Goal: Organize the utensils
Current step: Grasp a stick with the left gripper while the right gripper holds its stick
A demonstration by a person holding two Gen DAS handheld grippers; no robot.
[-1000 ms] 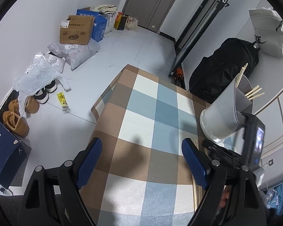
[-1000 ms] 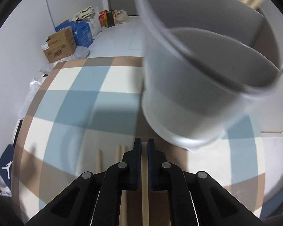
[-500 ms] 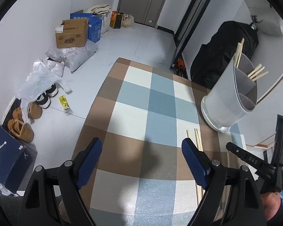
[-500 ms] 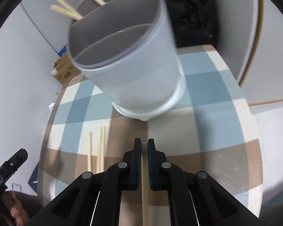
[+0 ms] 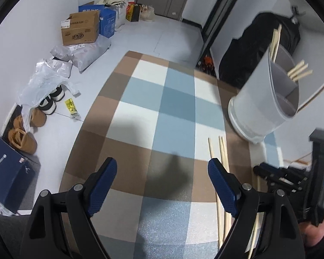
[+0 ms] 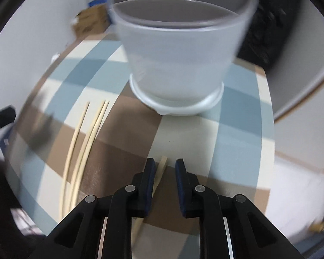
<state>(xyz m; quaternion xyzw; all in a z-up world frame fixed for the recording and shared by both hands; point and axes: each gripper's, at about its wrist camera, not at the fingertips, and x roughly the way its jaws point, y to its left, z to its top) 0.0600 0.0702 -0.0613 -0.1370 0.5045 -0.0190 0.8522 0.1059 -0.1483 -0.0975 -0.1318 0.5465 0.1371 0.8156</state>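
A grey divided utensil holder (image 5: 267,99) stands at the right of the checked table and holds several chopsticks (image 5: 299,71); it fills the top of the right wrist view (image 6: 177,49). Three loose chopsticks (image 5: 223,168) lie on the table left of it, also in the right wrist view (image 6: 84,138). My left gripper (image 5: 161,185) is open and empty above the table. My right gripper (image 6: 165,169) is partly open around one chopstick (image 6: 159,172) lying on the table between its fingers; it also shows in the left wrist view (image 5: 267,172).
The checked tablecloth (image 5: 157,112) covers the table. On the floor to the left are cardboard boxes (image 5: 80,29), plastic bags (image 5: 47,75), shoes (image 5: 21,138) and a blue shoebox (image 5: 8,172). A black bag (image 5: 248,51) sits behind the holder.
My right gripper was shut on a chopstick; its jaws have now parted and the chopstick lies on the table between them. The right gripper drew back from the holder. The left gripper stayed open.
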